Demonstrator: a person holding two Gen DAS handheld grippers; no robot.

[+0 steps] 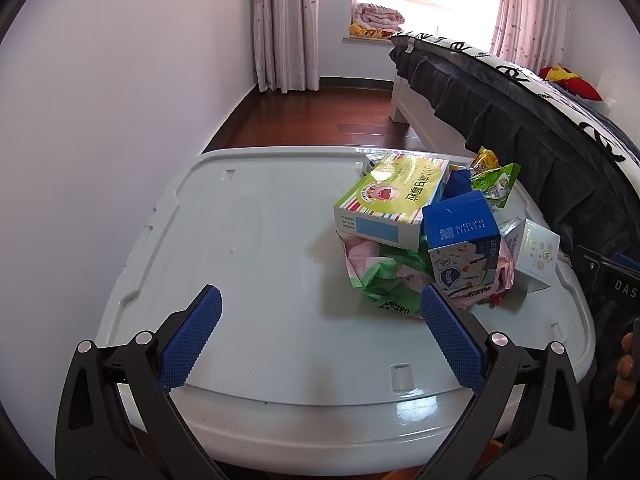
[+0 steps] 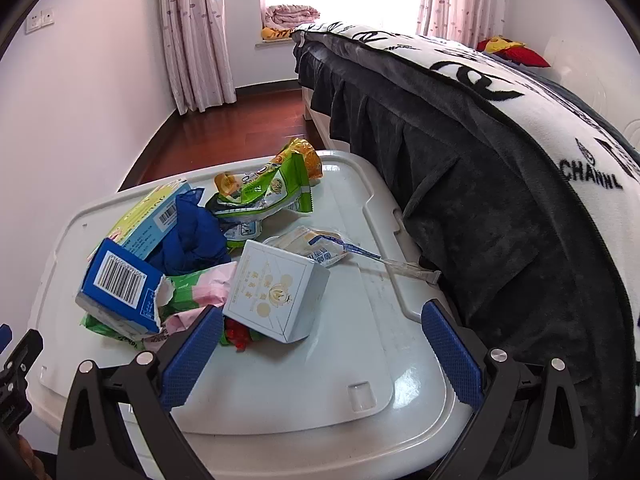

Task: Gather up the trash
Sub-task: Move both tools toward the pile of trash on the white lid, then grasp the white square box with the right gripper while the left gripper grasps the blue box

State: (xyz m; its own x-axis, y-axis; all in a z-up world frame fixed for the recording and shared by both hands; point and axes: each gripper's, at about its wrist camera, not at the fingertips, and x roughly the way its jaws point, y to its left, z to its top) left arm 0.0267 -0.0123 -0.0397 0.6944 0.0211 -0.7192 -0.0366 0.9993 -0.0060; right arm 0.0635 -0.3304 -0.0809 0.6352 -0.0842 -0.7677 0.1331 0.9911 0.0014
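Both grippers hover open over the trash pile, nothing grasped yet

The trash sits heaped on the right half of the pale lid surface [image 1: 248, 240], beside the bed [image 2: 500, 184]; a sound first pick for the right gripper [image 2: 322, 338] is likely the white box [image 2: 276, 292] just ahead of its spread jaws, closing squarely across its flat sides. The left gripper [image 1: 320, 320], jaws wide and empty, points over bare lid with its right finger near the blue carton [image 1: 460, 248], both held low and tilted down
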